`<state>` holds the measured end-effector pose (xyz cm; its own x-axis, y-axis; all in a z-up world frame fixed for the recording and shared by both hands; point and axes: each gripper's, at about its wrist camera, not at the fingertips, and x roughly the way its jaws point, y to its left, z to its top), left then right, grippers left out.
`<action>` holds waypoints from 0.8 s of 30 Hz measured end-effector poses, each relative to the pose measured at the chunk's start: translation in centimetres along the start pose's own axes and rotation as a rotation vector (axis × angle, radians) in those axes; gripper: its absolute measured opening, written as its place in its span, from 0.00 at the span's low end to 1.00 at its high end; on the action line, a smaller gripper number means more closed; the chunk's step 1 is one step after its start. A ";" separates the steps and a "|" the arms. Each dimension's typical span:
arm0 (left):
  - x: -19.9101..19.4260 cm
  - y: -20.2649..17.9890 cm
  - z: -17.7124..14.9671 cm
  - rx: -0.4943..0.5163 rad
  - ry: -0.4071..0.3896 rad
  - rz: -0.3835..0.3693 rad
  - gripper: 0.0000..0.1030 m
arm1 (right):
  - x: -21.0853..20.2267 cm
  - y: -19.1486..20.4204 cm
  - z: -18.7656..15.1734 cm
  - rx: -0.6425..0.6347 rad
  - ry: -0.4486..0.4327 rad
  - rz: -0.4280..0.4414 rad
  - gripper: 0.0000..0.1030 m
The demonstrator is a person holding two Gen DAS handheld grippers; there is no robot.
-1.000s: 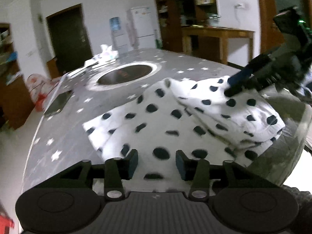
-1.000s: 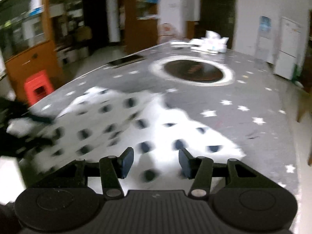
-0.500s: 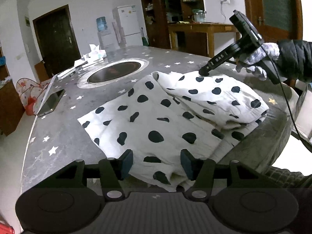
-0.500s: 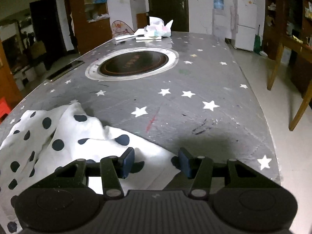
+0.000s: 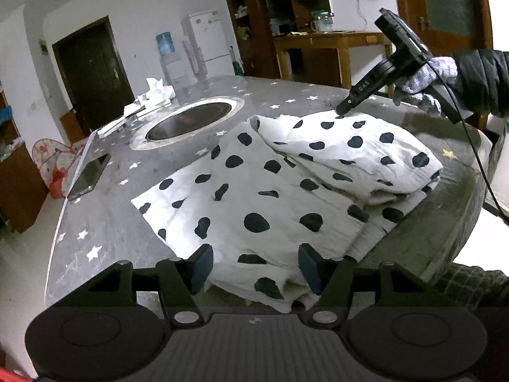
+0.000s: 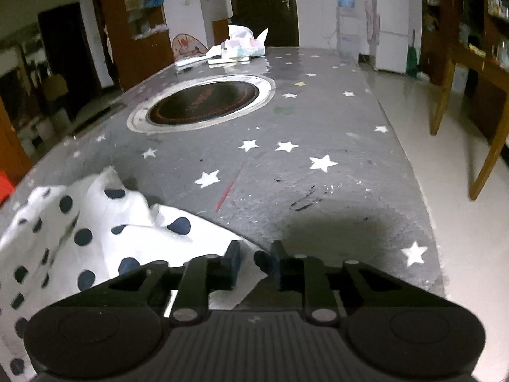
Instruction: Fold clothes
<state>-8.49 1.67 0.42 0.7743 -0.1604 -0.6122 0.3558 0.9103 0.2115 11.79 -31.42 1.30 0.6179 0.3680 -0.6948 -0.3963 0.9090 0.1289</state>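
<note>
A white garment with black dots (image 5: 270, 184) lies partly folded on the grey star-patterned table (image 5: 105, 222), its right part doubled over. My left gripper (image 5: 254, 267) is open over the garment's near hem, which lies between its fingers. My right gripper (image 6: 253, 264) is nearly closed on the garment's far right corner (image 6: 191, 235); it also shows in the left wrist view (image 5: 345, 108), tip on the cloth edge.
A round cooktop inset (image 6: 203, 102) sits mid-table. A phone (image 5: 87, 176) lies near the left edge. Tissues and papers (image 6: 241, 47) sit at the far end. A wooden table (image 5: 331, 47) and a fridge (image 6: 389, 44) stand beyond.
My right gripper has swung to the garment's far right corner and narrowed its fingers on it. My left gripper has pulled back slightly and opened wider.
</note>
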 end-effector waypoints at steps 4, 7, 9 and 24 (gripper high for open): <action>-0.2 0.1 0.0 -0.022 0.006 0.005 0.63 | 0.5 -0.4 0.0 0.022 0.002 0.020 0.32; -0.5 0.3 0.1 -0.052 0.010 -0.006 0.64 | 0.6 -0.1 0.1 0.011 0.005 0.025 0.32; -0.8 0.1 0.1 -0.047 0.008 -0.010 0.66 | 0.7 0.1 0.1 0.003 0.008 0.028 0.32; 0.9 1.4 -0.1 0.062 0.011 0.073 0.72 | -1.2 1.0 -1.1 -0.061 0.054 -0.035 0.08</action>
<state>-7.34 2.83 0.11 0.7937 -0.0903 -0.6016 0.3306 0.8942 0.3020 9.87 -31.13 1.46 0.5953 0.3237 -0.7354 -0.4165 0.9070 0.0621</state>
